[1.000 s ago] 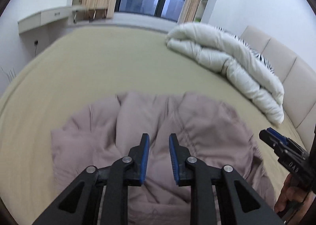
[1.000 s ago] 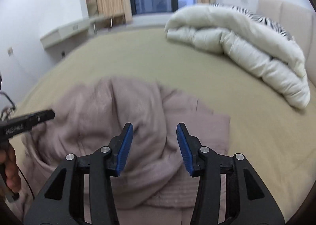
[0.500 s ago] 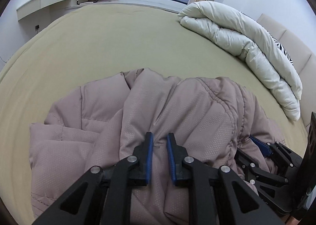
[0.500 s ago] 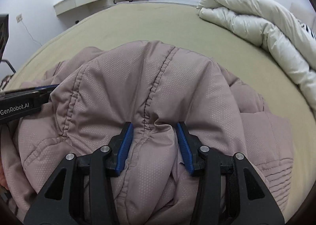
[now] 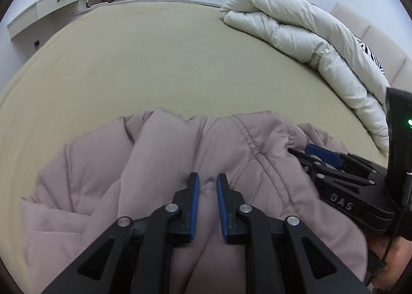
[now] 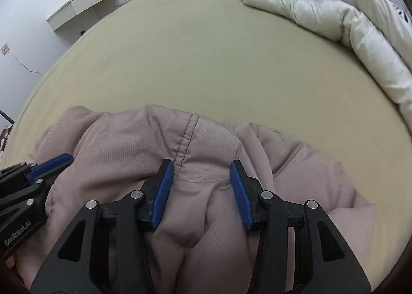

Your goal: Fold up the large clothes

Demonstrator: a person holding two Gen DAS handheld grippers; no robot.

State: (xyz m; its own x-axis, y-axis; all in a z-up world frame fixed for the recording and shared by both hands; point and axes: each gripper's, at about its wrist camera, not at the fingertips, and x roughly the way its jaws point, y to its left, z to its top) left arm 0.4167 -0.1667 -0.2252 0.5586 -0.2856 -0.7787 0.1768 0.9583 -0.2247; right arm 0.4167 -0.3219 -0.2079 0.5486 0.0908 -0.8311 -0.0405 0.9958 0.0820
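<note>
- A dusty-pink quilted puffer jacket (image 5: 164, 165) lies crumpled in a heap on the near part of the bed, its stitched seams and bulging folds filling the bottom of both wrist views (image 6: 144, 139).
- The left gripper (image 5: 207, 202) is down in the jacket with its blue-padded fingers drawn to a narrow gap, a ridge of pink fabric between them; whether it is truly pinched cannot be told.
- The right gripper (image 6: 200, 191) has its fingers spread wide, pressed into the jacket with a thick fold bulging between them and touching the left pad; it is not clenched.
- From the left wrist view the right gripper sits just right of the left one, its tips against the jacket's gathered seam.
- The jacket rests on an olive-beige bed sheet (image 5: 159, 62), which stretches bare to the far edge.
- A rolled cream-white duvet (image 5: 303, 33) lies far right, well apart from the jacket.
- A white wall-mounted desk (image 6: 77, 8) stands far left, beyond the bed.
</note>
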